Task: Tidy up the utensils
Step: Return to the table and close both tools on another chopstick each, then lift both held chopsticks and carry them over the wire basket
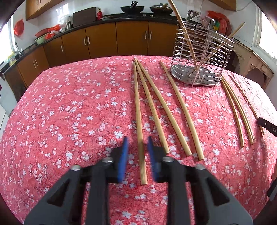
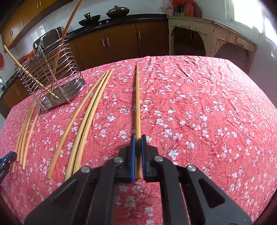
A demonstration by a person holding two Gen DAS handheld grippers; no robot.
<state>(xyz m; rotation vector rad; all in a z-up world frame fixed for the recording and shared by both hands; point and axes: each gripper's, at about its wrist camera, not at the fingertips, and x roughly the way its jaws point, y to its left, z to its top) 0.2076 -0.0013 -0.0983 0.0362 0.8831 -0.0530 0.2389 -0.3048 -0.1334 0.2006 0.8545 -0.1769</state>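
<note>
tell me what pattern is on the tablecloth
Red tablecloth with small white blossoms, clearest in the right wrist view.

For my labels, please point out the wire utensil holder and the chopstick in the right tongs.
wire utensil holder (image 1: pixel 199 52), left wrist view, front wires.
chopstick in the right tongs (image 2: pixel 138 103), right wrist view, mid shaft.

Floral tablecloth (image 1: pixel 69 103), woks (image 1: pixel 132 8), wood cabinets (image 1: pixel 102 41).

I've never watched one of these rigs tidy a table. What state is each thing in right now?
Left gripper: open, its blue pads astride a chopstick, not pressing it.
Right gripper: shut on a single chopstick.
Wire holder: upright on the tablecloth, two chopsticks leaning inside.
Other chopsticks: lying flat on the cloth.
</note>
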